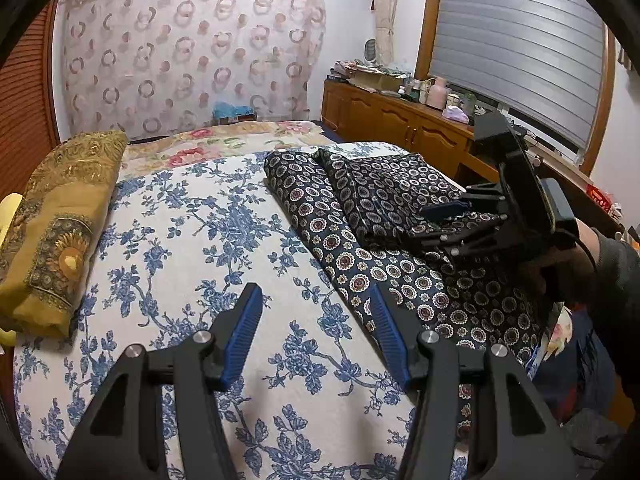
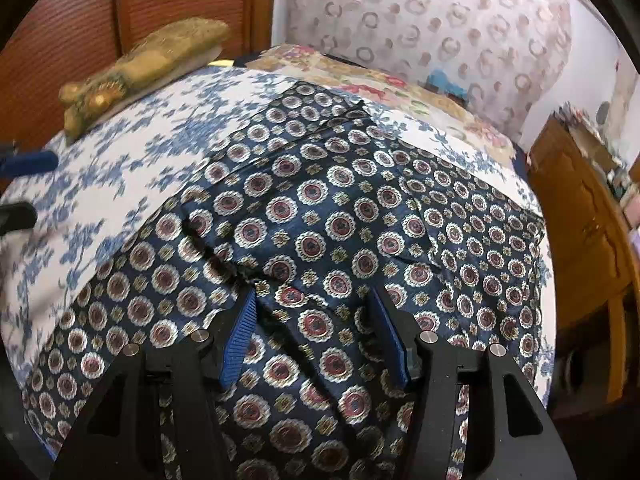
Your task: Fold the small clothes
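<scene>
At far left a folded mustard cloth [image 1: 60,216] lies on the blue-floral bedspread [image 1: 192,240]. My left gripper [image 1: 316,300] hovers open over bare spread, holding nothing. Right of it, the partly folded navy medallion garment [image 2: 320,216] lies under my right gripper [image 2: 314,300], jaws apart, nothing clamped.

A glossy navy garment printed with white-ringed maroon medallions and small gold motifs [image 2: 320,216] is lying on the blue-and-white floral bedspread [image 1: 192,240], toward its right side. Its far part is lying folded over into a doubled layer, while creases are running across the nearer cloth.
</scene>
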The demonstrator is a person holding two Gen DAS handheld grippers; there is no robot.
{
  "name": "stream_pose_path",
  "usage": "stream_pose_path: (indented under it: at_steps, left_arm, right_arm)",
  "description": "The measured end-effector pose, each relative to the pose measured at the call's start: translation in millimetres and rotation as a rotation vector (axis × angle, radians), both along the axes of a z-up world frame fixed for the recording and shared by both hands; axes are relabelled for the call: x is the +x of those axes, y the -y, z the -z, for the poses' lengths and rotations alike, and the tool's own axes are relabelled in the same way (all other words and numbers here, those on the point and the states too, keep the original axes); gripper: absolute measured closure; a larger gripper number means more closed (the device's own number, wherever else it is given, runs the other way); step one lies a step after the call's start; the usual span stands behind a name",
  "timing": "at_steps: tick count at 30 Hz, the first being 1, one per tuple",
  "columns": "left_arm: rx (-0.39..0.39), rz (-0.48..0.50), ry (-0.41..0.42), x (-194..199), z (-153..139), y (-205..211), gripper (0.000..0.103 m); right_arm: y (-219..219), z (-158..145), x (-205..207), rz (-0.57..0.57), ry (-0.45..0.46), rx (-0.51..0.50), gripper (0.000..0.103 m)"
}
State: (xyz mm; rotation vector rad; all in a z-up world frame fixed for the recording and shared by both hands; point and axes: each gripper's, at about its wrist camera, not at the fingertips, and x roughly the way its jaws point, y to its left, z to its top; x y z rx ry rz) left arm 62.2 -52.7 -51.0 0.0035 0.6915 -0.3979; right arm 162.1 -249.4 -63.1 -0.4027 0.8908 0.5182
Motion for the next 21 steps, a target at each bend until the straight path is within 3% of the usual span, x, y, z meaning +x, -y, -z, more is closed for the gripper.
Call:
stream_pose_path:
  at_steps: [1,3,5,14,19,21]
  left_arm:
    - [0.000,0.001,-0.001,-0.3,0.6,0.0,0.048]
    - [0.000,0.003,-0.004,-0.6,1.7,0.6,0.048]
    - [-0.001,0.005,-0.006,-0.9,2.6,0.5,0.048]
    - [-0.004,0.009,-0.010,-0.4,4.8,0.7,0.048]
    - [-0.004,0.009,-0.013,-0.4,5.8,1.1,0.048]
    - [-0.001,0.009,-0.012,-1.3,5.9,1.0,0.048]
  right_arm:
    - [2.6,0.2,1.8,0.003,-0.004,0.009,0.046]
    - [6.3,0.4,5.4,-0.002,-0.005,0.026,0.056]
    - [9.7,-1.1,5.6,-0.003,0.007,0.037,0.093]
    - [62.7,-36.3,37.0,0.176,0.060,0.144,0.098]
    - [109.0,-55.9,70.6,0.368,0.076,0.261,0.098]
    - [119.3,-60.1,78.0,0.408,0.091,0.263,0.098]
